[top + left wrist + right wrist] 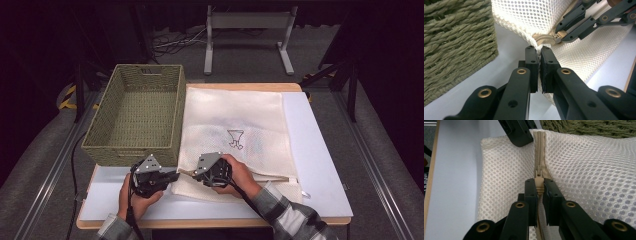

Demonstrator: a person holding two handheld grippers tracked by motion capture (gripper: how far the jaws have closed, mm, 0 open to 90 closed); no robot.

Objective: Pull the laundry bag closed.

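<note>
A cream mesh laundry bag [235,135] lies flat on the white table [320,165], its zipper [539,152] running along the near edge. My left gripper [176,174] is shut on the bag's near-left corner [539,51], by the zipper's end. Just to the right, my right gripper [194,173] is shut on the beige zipper pull [539,185]. In the left gripper view the right gripper's fingers [584,25] hold the pull [557,37] close behind that corner. The bag [586,172] carries a small dark print [235,138] in its middle.
A green woven basket [135,112] stands on the table's left side, close to the bag's left edge and just beyond the left gripper; its wall [454,45] is near the jaws. A bare strip of table runs right of the bag.
</note>
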